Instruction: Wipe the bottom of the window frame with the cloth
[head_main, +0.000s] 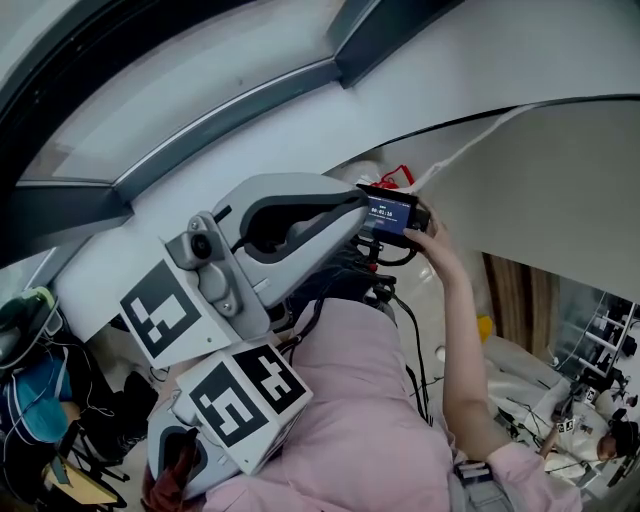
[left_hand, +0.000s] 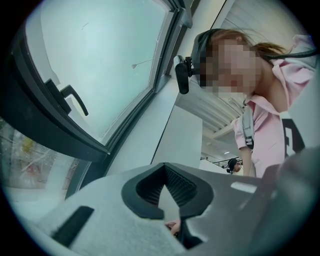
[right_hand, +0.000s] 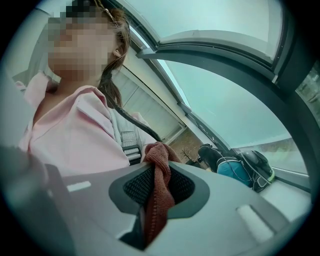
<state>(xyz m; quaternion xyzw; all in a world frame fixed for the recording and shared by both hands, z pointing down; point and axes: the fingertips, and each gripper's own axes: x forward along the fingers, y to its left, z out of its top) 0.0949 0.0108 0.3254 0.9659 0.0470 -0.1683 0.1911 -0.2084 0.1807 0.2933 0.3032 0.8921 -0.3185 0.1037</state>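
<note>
In the right gripper view my right gripper (right_hand: 157, 192) is shut on a rust-red cloth (right_hand: 159, 165), which bunches above the jaws and hangs down between them. The head view shows that gripper (head_main: 190, 445) low at the left, against the pink shirt, with the cloth (head_main: 165, 475) at its end. My left gripper (head_main: 352, 203) is held higher, its jaws together and empty; its own view (left_hand: 170, 202) shows nothing between the pads. The dark window frame (head_main: 225, 110) runs above the white sill (head_main: 300, 145). Neither gripper touches the frame.
A hand (head_main: 437, 245) touches a small lit screen (head_main: 392, 213) just beyond the left gripper's tips. A window handle (left_hand: 75, 99) sits on the dark sash. A blue and black backpack (head_main: 30, 395) lies at the lower left, below the sill.
</note>
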